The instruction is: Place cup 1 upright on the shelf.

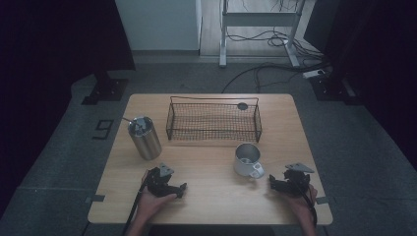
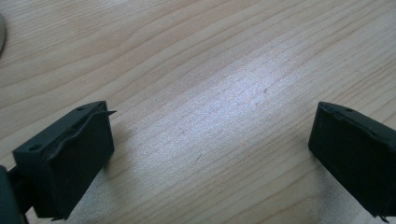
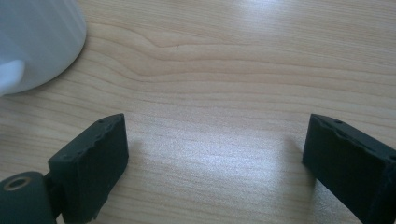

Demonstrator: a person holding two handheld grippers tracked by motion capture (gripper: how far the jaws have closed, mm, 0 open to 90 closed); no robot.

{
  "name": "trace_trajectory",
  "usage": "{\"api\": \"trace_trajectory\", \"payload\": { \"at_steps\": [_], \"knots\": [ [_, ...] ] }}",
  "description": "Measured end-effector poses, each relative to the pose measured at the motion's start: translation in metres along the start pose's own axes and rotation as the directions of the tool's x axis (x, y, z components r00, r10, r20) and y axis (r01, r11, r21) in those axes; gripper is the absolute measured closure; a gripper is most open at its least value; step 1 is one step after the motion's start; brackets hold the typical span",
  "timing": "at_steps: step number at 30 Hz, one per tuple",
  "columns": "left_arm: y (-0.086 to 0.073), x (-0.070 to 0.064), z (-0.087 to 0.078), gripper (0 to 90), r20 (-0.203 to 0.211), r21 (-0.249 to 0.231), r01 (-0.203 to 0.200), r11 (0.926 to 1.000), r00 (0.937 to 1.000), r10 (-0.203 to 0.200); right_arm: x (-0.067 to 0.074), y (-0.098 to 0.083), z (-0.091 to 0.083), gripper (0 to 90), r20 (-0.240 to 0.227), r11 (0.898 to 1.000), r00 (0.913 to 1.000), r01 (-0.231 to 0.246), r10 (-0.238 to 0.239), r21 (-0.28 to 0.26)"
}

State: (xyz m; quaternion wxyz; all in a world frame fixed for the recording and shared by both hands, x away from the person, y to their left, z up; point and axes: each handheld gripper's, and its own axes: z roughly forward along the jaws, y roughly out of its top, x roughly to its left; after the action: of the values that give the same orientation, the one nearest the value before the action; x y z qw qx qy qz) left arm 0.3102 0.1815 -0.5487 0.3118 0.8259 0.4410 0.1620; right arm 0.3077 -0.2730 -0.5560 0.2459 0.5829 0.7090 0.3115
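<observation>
A wooden table (image 1: 206,196) carries a wire basket (image 1: 213,120) at the back, a steel cylinder canister (image 1: 144,137) at the left and a white mug (image 1: 247,160) right of centre. My left gripper (image 1: 183,189) rests low near the front left, held by a hand; its jaws stand wide apart over bare wood (image 2: 210,135), nothing between them. My right gripper (image 1: 271,181) lies at the front right, just right of the mug, open too. In the right gripper view the mug (image 3: 37,37) sits at the upper left, apart from the jaws.
A small dark round object (image 1: 242,105) sits at the basket's back right rim. Beyond the table are a white cabinet (image 1: 160,24), a desk frame with cables (image 1: 260,29) and dark stands on a grey floor.
</observation>
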Motion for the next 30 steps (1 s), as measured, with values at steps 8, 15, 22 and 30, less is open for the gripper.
{"api": "trace_trajectory", "payload": {
  "at_steps": [8, 15, 22, 30],
  "knots": [
    [0.0006, 0.0003, 0.0005, 0.0, 0.001, 0.0, -0.001, 1.0, 1.0, 0.001, 0.0005, 0.0006, 0.0006, 5.9, 0.005, 1.0, 1.0, 0.0, 0.0, 0.002],
    [0.0007, 0.0001, 0.0006, 0.0, -0.001, 0.0, 0.001, 1.0, 1.0, -0.001, 0.0013, 0.0016, 0.0019, 5.6, 0.009, 1.0, 0.9999, -0.007, 0.007, 0.002],
    [0.0008, 0.0, 0.0007, 0.0, -0.003, 0.0, 0.002, 1.0, 1.0, -0.002, 0.0015, 0.0024, 0.0029, 5.8, 0.014, 1.0, 0.9998, -0.011, 0.011, 0.0],
    [0.0018, -0.0001, 0.0014, 0.0, -0.005, -0.001, 0.005, 1.0, 1.0, -0.005, 0.0026, 0.0017, 0.0014, 7.9, 0.019, 1.0, 0.9997, -0.012, 0.012, -0.002]
  ]
}}
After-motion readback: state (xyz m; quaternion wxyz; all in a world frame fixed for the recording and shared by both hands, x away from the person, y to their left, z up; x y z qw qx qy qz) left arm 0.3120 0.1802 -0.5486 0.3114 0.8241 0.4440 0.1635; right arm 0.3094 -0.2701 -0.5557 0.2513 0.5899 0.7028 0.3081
